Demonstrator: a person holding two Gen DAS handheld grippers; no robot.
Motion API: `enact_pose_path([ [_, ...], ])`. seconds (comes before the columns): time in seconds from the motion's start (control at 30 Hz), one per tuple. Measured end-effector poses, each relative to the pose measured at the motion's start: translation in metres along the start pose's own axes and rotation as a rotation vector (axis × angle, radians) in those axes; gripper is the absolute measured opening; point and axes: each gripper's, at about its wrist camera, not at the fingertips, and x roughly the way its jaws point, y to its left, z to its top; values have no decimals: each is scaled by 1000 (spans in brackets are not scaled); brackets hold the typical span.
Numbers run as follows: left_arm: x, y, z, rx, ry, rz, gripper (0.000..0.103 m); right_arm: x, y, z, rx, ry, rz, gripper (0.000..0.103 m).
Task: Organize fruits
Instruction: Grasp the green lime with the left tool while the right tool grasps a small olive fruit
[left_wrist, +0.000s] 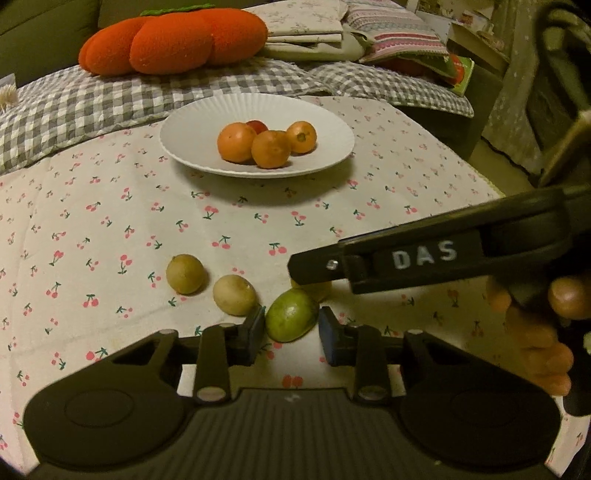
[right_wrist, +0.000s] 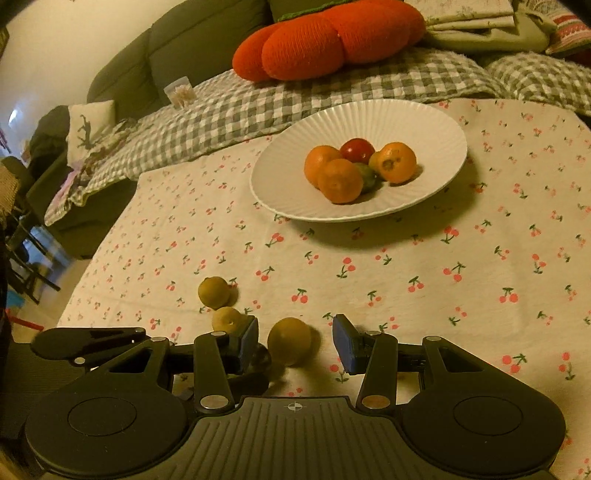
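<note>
A: Your left gripper (left_wrist: 291, 330) is spread wide, pads on either side of the green fruit (left_wrist: 291, 314) with a gap on both sides, so nothing is pinched.

B: And my right one?

A: Your right gripper (right_wrist: 295, 341) is spread too. A yellow fruit (right_wrist: 290, 341) sits between its fingers, nearer the left pad (right_wrist: 248, 341), touching neither. In the left wrist view the right gripper's black finger (left_wrist: 317, 264) reaches in over that yellow fruit, just beyond the green one.

B: What else lies near my fingers?

A: Beyond your left gripper's left finger (left_wrist: 253, 334), a pale fruit (left_wrist: 234, 294) sits just ahead of the tip, and a brownish fruit (left_wrist: 185, 274) lies farther left of it, apart. All four rest on the cherry cloth (left_wrist: 110, 229).

B: And the plate?

A: The plate (right_wrist: 280, 184) stands well ahead of both fingertips, on the cloth. It holds three oranges (right_wrist: 340, 181), a tomato (right_wrist: 357, 149) behind them, and a small green fruit (right_wrist: 367, 177) tucked among them. Beyond it lies a checked blanket (left_wrist: 74, 107) with an orange cushion (left_wrist: 173, 40) on top.
</note>
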Motion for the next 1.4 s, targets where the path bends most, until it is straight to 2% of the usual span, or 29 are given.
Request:
enact_pose_path([
  [0.17, -6, 3, 0, -17, 26, -14, 30, 7, 3, -2, -2, 19, 9, 44],
  [0.3, -11, 7, -2, -37, 46, 2, 30, 12, 6, -5, -22, 24, 5, 41],
  [0.37, -13, 8, -2, -48, 53, 12, 30, 13, 9, -4, -36, 28, 4, 26],
  [0.4, -14, 9, -2, -52, 55, 16, 30, 13, 10, -4, -42, 29, 3, 25],
  [0.67, -23, 12, 3, -56, 48, 50, 30, 3, 20, -2, -113, -25, -18, 25],
  [1.4, -34, 31, 44, -103, -108, 133, 30, -24, 19, 23, -140, -148, -60, 26],
])
